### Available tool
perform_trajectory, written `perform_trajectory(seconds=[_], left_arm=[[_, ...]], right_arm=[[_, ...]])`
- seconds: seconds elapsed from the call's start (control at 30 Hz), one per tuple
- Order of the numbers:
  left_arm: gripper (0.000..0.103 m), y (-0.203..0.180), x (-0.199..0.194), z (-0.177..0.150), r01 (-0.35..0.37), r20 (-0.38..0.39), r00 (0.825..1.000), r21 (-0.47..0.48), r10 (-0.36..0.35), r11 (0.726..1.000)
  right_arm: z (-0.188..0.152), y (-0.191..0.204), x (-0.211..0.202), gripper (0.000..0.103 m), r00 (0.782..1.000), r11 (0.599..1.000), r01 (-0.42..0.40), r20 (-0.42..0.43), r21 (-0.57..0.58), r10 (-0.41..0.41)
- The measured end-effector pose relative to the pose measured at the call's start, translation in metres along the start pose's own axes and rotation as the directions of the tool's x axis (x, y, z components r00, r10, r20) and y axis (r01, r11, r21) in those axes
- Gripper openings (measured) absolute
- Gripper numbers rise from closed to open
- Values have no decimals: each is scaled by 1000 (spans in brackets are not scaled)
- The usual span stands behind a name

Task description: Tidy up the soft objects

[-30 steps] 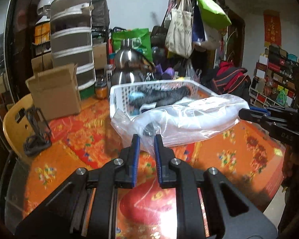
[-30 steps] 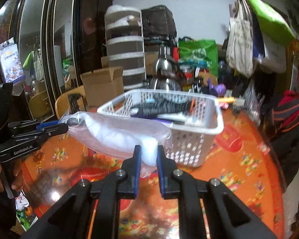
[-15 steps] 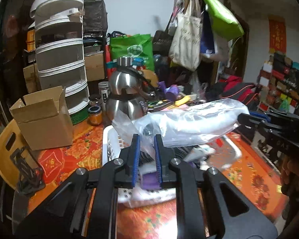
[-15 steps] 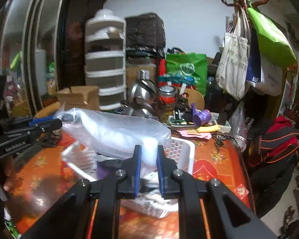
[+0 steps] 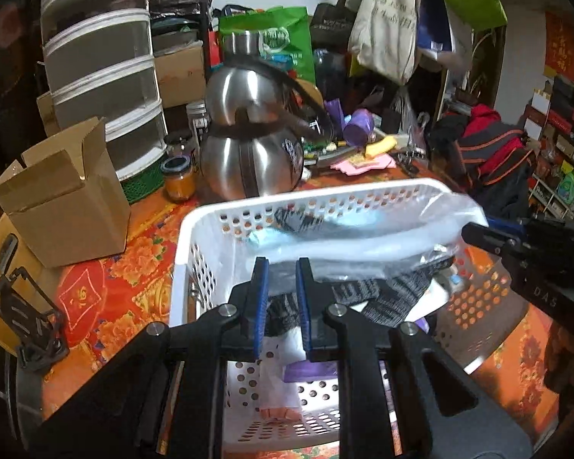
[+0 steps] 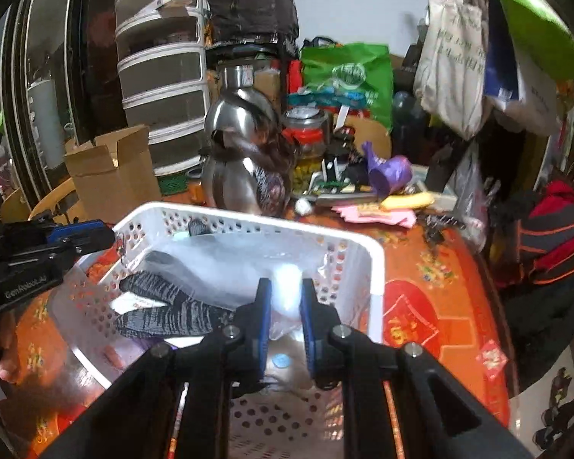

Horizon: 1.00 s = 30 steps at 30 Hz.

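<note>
A clear plastic bag with a white soft item inside (image 5: pixel 367 246) hangs over the white perforated basket (image 5: pixel 195 225), held at both ends. My left gripper (image 5: pixel 281 267) is shut on one end of the bag. My right gripper (image 6: pixel 283 287) is shut on the other end (image 6: pixel 285 283); it also shows at the right of the left wrist view (image 5: pixel 478 235). Inside the basket lie grey striped socks (image 6: pixel 172 317), a light blue cloth (image 5: pixel 271 235) and a purple item (image 5: pixel 310 371). The basket (image 6: pixel 379 267) stands on the orange flowered tablecloth (image 6: pixel 432 294).
A steel gourd-shaped kettle (image 5: pixel 248 141) stands just behind the basket, with an open cardboard box (image 5: pixel 61 206), a small jar (image 5: pixel 178 178) and a stacked drawer unit (image 5: pixel 99 69) to the left. Clutter, a purple bag (image 6: pixel 390 172) and hanging tote bags (image 6: pixel 455 65) fill the back.
Both grippers have carried the bag forward and down from above the basket's near rim to inside its walls; the bag now sags into the basket.
</note>
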<state>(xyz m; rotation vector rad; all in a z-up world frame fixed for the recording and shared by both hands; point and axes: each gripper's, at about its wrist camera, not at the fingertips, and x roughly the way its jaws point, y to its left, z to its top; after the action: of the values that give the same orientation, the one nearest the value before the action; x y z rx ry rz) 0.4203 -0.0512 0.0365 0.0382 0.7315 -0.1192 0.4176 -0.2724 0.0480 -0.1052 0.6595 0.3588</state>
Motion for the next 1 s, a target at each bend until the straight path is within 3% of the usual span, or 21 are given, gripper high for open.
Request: perform_trajectory(seconds=[0.1,0.13,0.17,0.23,0.3,0.37,0.43,0.5,0.63,0.7,0.83,1.0], left_arm=[[14,2,5,-5,-4,-7,1000,-6,4,1000],[16,3,6,-6,-1,-13,1000,-6,1,1000],[22,3,9,-8,-4,-19,1000,-5,4,1000],[43,3,8,-11,-12,-17,1000,-3,12,1000],[77,3,3,-14,-35,17,999,-3,35,999],[86,6,-7,-19,-46,41,998,-14,47,999],[90,11,-17,-24,-20,45,999,-48,22,999],[103,13,-29,-31,6,55,998,-70,-2,998],[103,10,-63,-52,-49,99,994,-62,55,997],[103,7,-83,-62,-46,122,991,-52,52,998],[103,0,-108,-67,-23,82,996,-34,26,999],[103,-12,-143,-85,-34,126,991,-27,37,999]], right_arm=[[-4,0,4,26,999,999,43,-6,-21,-43],[-4,-4,3,40,999,999,53,2,-6,-53],[-3,-6,2,61,999,999,45,2,9,-45],[-3,-10,2,83,999,999,49,-10,23,-49],[-5,-8,-2,86,997,997,80,-3,14,-80],[-9,-6,-8,97,998,997,65,-18,29,-65],[-16,-5,-22,98,998,997,55,25,56,-56],[-25,-4,-37,99,998,996,10,59,94,-15],[-48,6,-67,99,995,996,-27,103,89,18],[-60,14,-82,99,994,996,3,107,87,-12],[-74,25,-104,100,998,994,-9,62,108,3],[-83,33,-141,100,990,989,6,141,147,-27]])
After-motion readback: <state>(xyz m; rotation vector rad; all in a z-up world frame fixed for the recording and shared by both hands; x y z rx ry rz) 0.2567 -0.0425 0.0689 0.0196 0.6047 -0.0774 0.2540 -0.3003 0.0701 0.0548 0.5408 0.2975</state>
